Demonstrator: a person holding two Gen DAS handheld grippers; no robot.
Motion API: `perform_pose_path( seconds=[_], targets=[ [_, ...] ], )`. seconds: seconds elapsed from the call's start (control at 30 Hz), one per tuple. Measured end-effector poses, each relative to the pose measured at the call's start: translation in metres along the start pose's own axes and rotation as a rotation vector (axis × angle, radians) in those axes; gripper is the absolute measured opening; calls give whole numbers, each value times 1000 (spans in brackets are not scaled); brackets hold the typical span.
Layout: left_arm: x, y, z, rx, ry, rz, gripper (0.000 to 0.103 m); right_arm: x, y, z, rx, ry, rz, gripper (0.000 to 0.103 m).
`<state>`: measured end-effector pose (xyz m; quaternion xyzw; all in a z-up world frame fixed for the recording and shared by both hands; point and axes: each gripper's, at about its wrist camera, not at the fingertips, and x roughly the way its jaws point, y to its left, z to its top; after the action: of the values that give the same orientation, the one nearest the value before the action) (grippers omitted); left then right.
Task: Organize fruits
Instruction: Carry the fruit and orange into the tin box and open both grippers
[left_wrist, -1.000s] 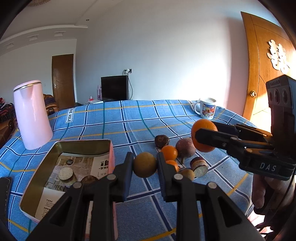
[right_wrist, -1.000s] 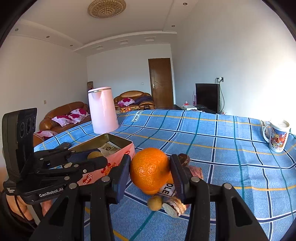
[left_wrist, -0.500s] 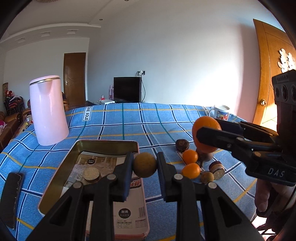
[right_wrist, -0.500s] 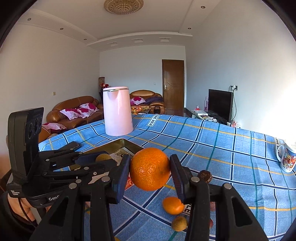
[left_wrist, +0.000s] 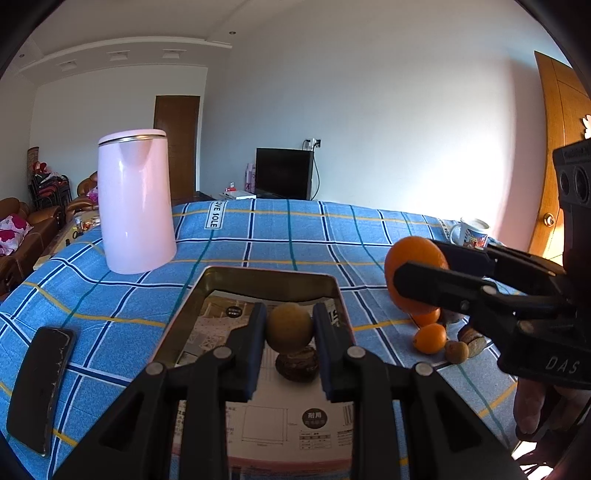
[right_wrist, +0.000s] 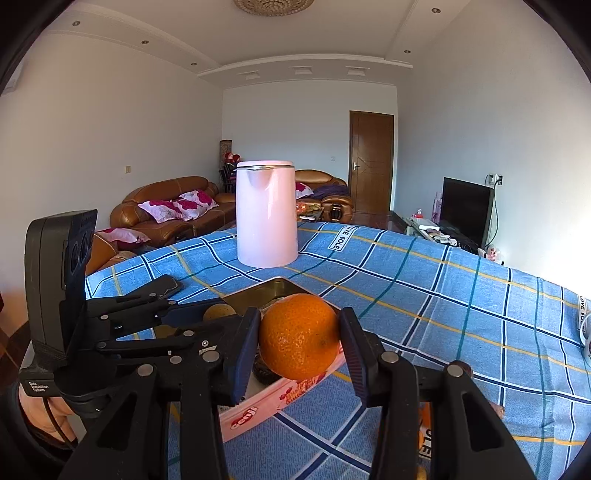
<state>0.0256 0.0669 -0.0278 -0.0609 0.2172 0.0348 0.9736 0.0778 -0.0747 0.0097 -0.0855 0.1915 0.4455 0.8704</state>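
My left fingers (left_wrist: 289, 326) squeeze a small brown-yellow fruit (left_wrist: 289, 326) over the open tin (left_wrist: 273, 275). My right fingers (right_wrist: 298, 341) squeeze a bumpy orange (right_wrist: 298, 341) at the tin's edge. The counter wears a blue checked cloth (left_wrist: 288, 236) reading "LOVE SOLE". A pink kettle (left_wrist: 135, 201) stands behind, then sofa (right_wrist: 166, 212) and TV (left_wrist: 284, 173).

Checked cloth (left_wrist: 280, 236) covers the table; metal tin (left_wrist: 271, 275) gleams inside.

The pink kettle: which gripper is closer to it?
Left, I think. The left gripper holds a brown fruit over the tin, on the pink kettle side. The right gripper with the orange sits at the tin's far edge.
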Motion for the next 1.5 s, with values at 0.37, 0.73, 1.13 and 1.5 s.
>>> perform_pose_path(
  seconds=[0.37, 0.73, 1.13, 1.5],
  targets=[
    [6, 31, -8, -49, 33, 38, 27, 37, 24, -6, -32, 82, 49, 46],
    [12, 47, -13, -78, 67, 55, 27, 64, 44, -19, -77, 185, 78, 46],
    [16, 52, -17, -91, 82, 72, 27, 80, 61, -22, -139, 261, 103, 46],
    [-5, 42, -5, -103, 4, 79, 67, 53, 44, -23, -110, 206, 58, 58]
  ],
)
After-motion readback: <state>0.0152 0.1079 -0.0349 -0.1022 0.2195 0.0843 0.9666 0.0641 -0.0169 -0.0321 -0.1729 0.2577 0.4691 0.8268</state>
